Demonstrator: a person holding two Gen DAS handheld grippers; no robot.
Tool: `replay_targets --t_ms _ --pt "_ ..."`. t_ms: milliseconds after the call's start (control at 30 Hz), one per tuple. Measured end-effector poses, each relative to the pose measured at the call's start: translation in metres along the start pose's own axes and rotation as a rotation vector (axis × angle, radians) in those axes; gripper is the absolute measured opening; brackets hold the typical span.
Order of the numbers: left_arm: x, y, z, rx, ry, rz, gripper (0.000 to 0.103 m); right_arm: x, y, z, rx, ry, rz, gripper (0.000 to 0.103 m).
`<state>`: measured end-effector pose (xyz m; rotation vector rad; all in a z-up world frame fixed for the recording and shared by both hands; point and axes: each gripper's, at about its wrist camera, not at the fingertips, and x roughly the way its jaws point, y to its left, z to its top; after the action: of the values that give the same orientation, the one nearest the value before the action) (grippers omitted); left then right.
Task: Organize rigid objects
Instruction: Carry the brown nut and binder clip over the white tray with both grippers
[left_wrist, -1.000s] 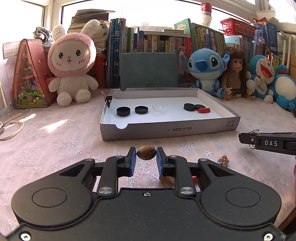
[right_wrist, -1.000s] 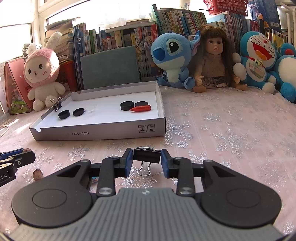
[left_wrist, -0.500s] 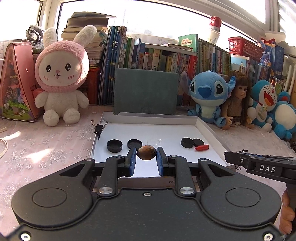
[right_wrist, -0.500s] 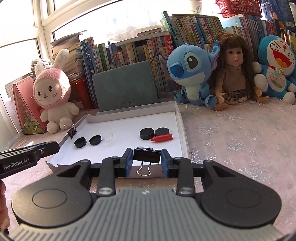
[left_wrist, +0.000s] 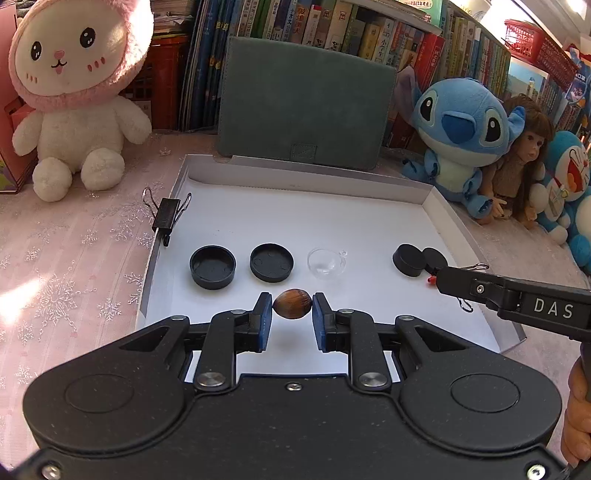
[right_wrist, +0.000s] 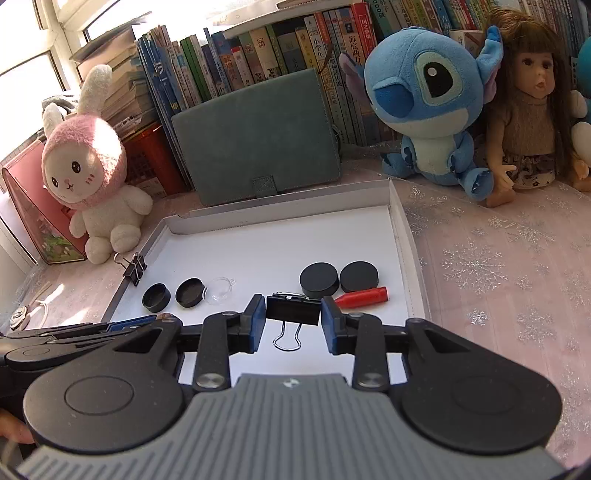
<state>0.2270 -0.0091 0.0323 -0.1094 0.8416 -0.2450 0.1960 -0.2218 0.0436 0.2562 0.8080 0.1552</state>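
Carry-and-place step in hand: a brown nut (left_wrist: 293, 303) is clamped between the closed pads of the left gripper (left_wrist: 293, 314), and a black binder clip (right_wrist: 293, 310) is pinched likewise by the right gripper (right_wrist: 293, 319), both held above the near part of the white tray (right_wrist: 400, 218). Beyond are catalogued two open black caps (left_wrist: 212, 266), a clear dome (left_wrist: 326, 263), two black discs (right_wrist: 319, 279) and a red piece (right_wrist: 364, 296). Lowering onto bare tray floor, then release, is judged to be required next.

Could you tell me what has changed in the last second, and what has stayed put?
Both hand-held grippers travelled from in front of the white tray to above its floor. The left hand-held gripper kept its grip on the brown nut, the right hand-held gripper on the black binder clip; nothing was released. The caps, clear dish, red piece and the clip on the tray wall lie unchanged.
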Motion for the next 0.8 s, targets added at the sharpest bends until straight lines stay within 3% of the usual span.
replay_targets --t_ms 233,800 --pt "0.019 0.002 0.004 0.009 -0.005 0.046 0.022 0.032 0.01 0.001 -0.023 0.05 -0.015 0.038" --pt "0.035 0.008 0.014 0.026 -0.041 0.079 0.022 0.057 0.017 0.015 -0.009 0.036 -0.029 0.038"
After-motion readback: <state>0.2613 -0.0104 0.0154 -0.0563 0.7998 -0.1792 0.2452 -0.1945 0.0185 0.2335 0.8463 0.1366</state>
